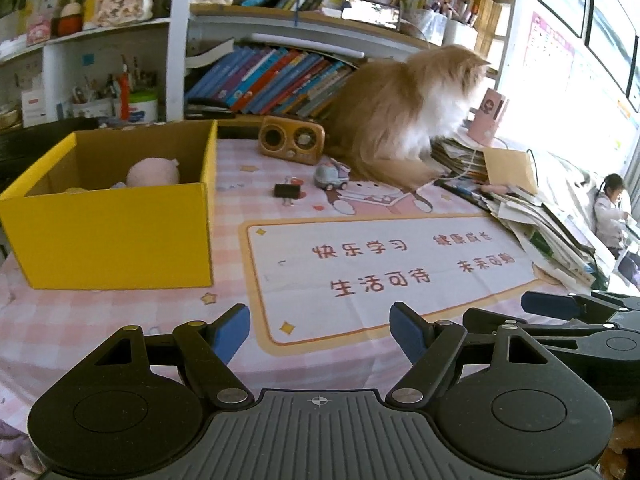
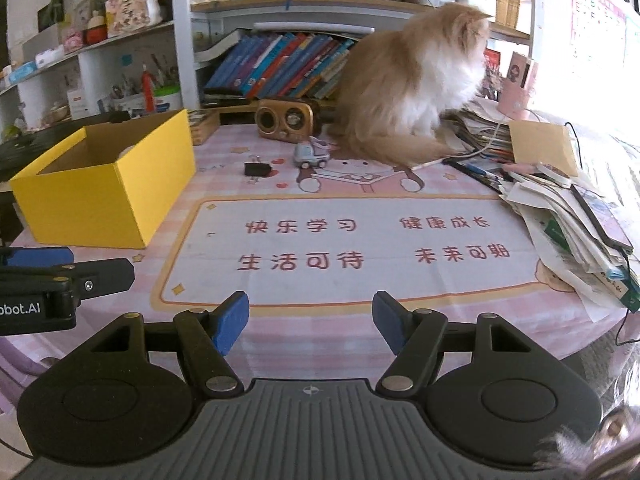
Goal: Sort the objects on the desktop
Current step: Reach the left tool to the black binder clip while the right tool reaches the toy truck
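Note:
A yellow cardboard box (image 1: 112,232) stands at the left of the desk; it also shows in the right wrist view (image 2: 108,196). A pink plush toy (image 1: 154,172) lies inside it. A black binder clip (image 1: 287,191) (image 2: 257,169) and a small grey toy car (image 1: 330,178) (image 2: 311,156) lie on the pink desk mat beyond the middle. My left gripper (image 1: 320,334) is open and empty near the front edge. My right gripper (image 2: 310,326) is open and empty beside it.
An orange and white cat (image 1: 408,112) (image 2: 420,84) sits at the back, beside a brown retro radio (image 1: 291,140) (image 2: 285,118). A messy pile of papers and books (image 1: 540,220) (image 2: 568,216) fills the right side. Bookshelves (image 1: 280,76) stand behind.

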